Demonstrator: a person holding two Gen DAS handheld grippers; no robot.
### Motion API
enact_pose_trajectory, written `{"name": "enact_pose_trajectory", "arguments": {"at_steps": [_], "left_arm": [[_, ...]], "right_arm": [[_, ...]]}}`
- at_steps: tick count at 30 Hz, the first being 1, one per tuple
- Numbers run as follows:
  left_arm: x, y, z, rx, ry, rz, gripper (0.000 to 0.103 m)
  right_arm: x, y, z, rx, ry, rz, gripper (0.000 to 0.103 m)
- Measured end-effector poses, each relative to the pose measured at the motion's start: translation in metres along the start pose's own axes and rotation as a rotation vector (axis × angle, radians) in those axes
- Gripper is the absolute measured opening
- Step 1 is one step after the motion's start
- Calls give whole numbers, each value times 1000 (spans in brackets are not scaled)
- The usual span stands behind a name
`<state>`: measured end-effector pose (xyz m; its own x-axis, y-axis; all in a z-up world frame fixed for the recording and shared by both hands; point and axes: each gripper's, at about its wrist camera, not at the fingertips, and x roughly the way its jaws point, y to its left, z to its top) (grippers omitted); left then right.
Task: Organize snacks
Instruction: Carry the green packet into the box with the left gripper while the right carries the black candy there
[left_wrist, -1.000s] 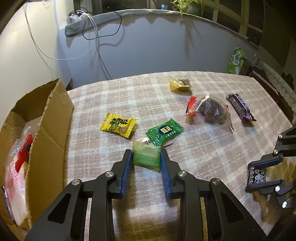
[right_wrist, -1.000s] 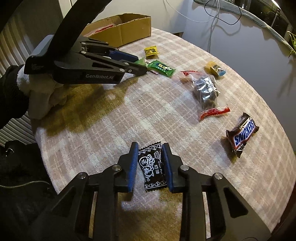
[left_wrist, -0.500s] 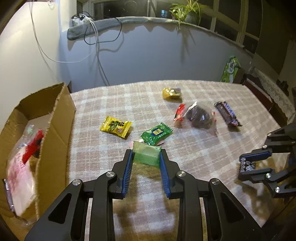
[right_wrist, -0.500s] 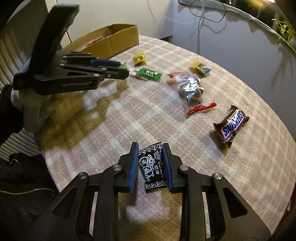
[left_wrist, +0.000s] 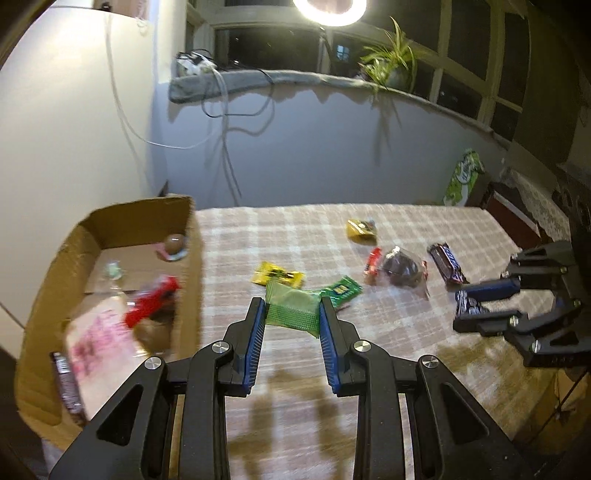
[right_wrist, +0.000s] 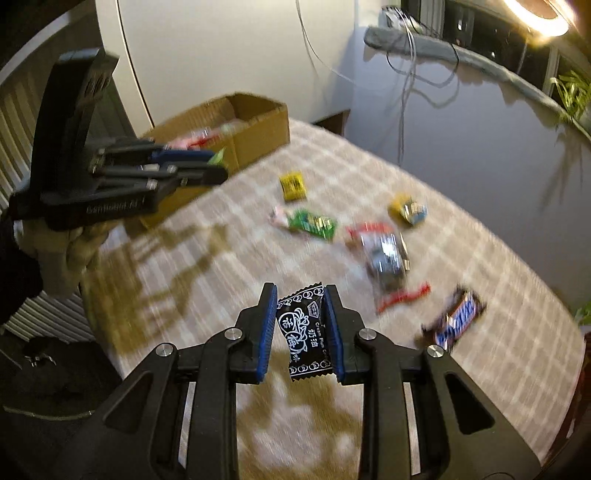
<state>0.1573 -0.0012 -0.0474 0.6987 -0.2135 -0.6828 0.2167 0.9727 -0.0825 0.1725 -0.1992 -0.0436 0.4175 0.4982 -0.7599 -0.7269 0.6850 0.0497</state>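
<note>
My left gripper (left_wrist: 292, 308) is shut on a pale green snack packet (left_wrist: 293, 312), held above the table just right of the open cardboard box (left_wrist: 51, 280). The box holds several snacks, among them a pink bag (left_wrist: 98, 345) and a red pack (left_wrist: 153, 301). My right gripper (right_wrist: 301, 325) is shut on a black plum candy packet (right_wrist: 304, 330), raised over the near side of the table. The right gripper also shows in the left wrist view (left_wrist: 480, 304), and the left gripper shows in the right wrist view (right_wrist: 207, 168) beside the box (right_wrist: 258, 118).
On the plaid tablecloth (left_wrist: 295, 229) lie a yellow candy (left_wrist: 277, 275), a green candy (left_wrist: 341, 290), a yellow pack (left_wrist: 362, 229), a red stick (left_wrist: 373, 260), a clear bag of dark sweets (left_wrist: 402, 267) and a Snickers bar (right_wrist: 454, 319). A wall and a cabled ledge stand behind.
Both grippers have risen with their packets. My left gripper has moved left toward the cardboard box, so more of the box's inside shows.
</note>
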Motion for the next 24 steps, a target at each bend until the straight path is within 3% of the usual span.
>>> {"name": "enact_pose_trajectory", "arguments": {"at_steps": [11,24], "left_arm": [[-32,57,-10,-86,-45,63,27],[-48,107,-23,-151,-57,122,27]], "right_arm": [[25,34,85,-56,-66,40,26],[95,71,161,-106,-44,79,26]]}}
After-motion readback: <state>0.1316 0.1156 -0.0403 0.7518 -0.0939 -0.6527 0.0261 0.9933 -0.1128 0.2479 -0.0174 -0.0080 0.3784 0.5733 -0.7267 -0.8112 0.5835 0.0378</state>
